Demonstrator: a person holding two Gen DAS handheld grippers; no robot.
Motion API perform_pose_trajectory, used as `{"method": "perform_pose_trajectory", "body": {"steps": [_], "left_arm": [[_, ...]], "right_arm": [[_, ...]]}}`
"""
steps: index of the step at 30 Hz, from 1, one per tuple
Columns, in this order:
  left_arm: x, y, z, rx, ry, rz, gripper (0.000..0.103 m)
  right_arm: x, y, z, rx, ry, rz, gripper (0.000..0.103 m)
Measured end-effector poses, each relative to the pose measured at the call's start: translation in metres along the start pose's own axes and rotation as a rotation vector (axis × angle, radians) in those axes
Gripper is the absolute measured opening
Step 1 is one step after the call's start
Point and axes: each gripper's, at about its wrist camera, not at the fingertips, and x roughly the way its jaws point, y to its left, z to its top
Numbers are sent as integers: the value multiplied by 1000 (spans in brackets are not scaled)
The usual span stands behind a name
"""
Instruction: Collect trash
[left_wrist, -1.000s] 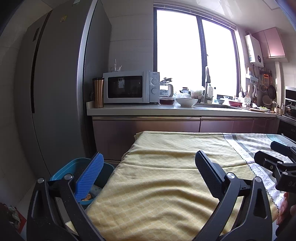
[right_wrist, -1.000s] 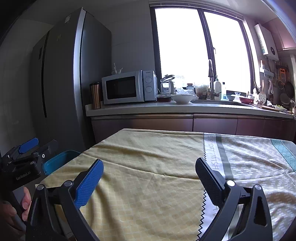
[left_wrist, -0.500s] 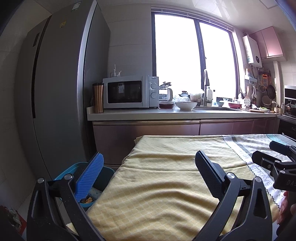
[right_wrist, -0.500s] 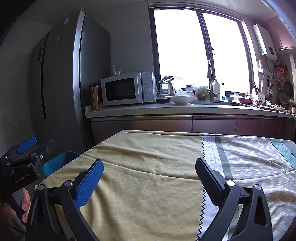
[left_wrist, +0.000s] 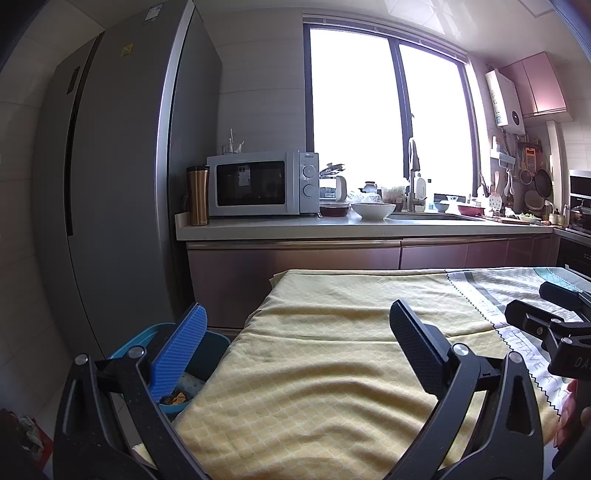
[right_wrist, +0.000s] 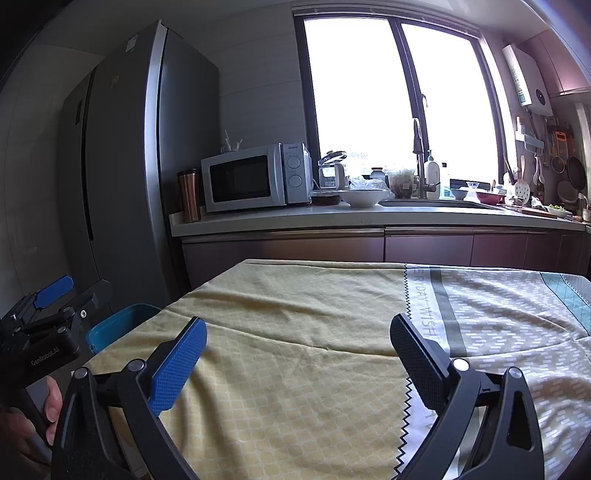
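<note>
The blue trash bin (left_wrist: 212, 345) is sitting on the floor just beside the table's left edge, with scraps lying inside it. The left gripper (left_wrist: 297, 349) is hovering over the yellow tablecloth (left_wrist: 317, 369) with its jaws spread wide and holding nothing. The right gripper (right_wrist: 298, 354) is hanging beside it, equally wide and empty.

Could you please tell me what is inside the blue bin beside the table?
The blue bin holds a pale scrap and a brownish piece of trash. The left gripper's blue finger and the bin wall hide the rest.
</note>
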Motion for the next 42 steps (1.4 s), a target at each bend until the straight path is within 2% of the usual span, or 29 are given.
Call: {"method": "perform_pose_trajectory", "body": {"steps": [34,42], "left_arm": [[-1,-3,-1,11,10,-4,97],[6,-6,0,14,19,-35,97]], "right_arm": [[1,-1,-3,12,3,2,96],[1,-3,-3,12,-2,-3,96]]}}
